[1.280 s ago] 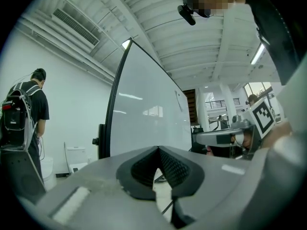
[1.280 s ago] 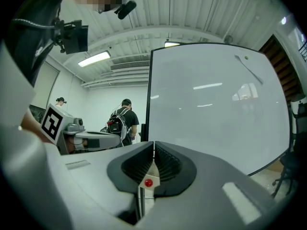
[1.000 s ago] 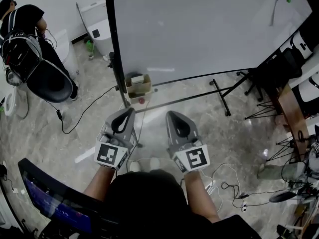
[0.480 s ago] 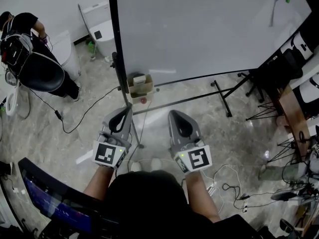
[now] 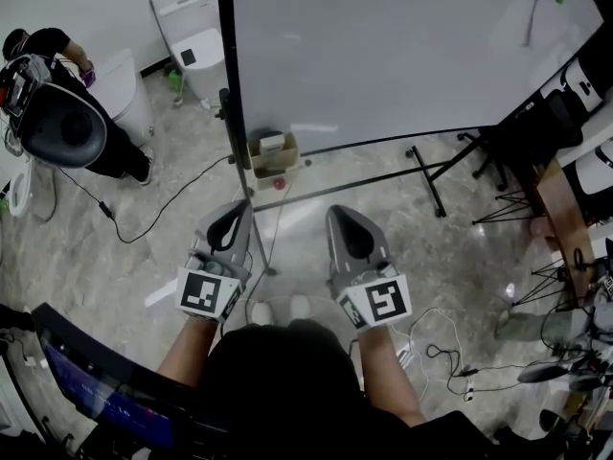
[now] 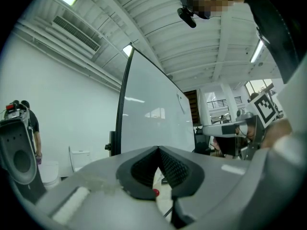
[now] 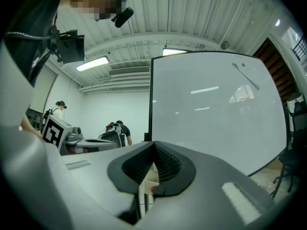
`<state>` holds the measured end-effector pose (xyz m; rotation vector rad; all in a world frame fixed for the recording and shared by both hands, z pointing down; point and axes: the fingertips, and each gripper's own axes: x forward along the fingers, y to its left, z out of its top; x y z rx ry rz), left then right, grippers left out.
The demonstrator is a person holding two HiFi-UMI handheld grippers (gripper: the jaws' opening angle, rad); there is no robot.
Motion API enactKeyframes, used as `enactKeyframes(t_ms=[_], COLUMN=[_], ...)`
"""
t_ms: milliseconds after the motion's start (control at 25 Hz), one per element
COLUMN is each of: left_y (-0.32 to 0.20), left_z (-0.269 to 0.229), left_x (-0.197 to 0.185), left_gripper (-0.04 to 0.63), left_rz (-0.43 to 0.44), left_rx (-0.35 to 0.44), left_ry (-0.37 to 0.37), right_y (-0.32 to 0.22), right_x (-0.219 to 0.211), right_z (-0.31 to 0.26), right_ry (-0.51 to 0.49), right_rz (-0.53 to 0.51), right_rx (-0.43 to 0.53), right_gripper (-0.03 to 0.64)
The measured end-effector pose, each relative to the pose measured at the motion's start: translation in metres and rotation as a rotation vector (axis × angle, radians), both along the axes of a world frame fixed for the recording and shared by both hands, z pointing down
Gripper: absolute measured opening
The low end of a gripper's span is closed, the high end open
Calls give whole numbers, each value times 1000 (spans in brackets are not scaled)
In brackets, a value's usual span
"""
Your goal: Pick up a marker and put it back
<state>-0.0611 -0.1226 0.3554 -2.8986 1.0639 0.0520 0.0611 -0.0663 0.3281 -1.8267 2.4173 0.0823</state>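
A small cardboard box (image 5: 272, 154) hangs on the whiteboard's left post, with a white item in it and a small red thing (image 5: 279, 182) just below. No marker can be made out clearly. My left gripper (image 5: 245, 207) and right gripper (image 5: 335, 211) are held side by side, pointing at the whiteboard (image 5: 383, 56), short of the box. In the left gripper view the left gripper (image 6: 158, 148) has its jaws together and empty. The right gripper (image 7: 154, 143) in its own view is likewise shut on nothing, and the box (image 7: 148, 178) shows past its tip.
The whiteboard's stand legs (image 5: 421, 175) spread over the marble floor. A person (image 5: 57, 56) with a black chair (image 5: 62, 127) is at the far left. Cables (image 5: 436, 357) lie at the lower right, a wooden table (image 5: 565, 218) at the right, a screen (image 5: 86, 381) at the lower left.
Both grippers keep their place and stay shut. The head view has drifted a little, and the person at the far left has turned the black chair.
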Motion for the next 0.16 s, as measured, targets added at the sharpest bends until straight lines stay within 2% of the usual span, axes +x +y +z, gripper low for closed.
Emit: enactKeyframes(t_ms=[160], left_y=[-5], left_z=[7], left_x=[-14], left_gripper=[3], left_rz=[-8], left_rx=[0], left_ry=[-26], right_y=[-2], right_x=[-5], right_z=[-1], right_ry=[8], right_rz=[9], right_rx=[15], right_gripper=[8])
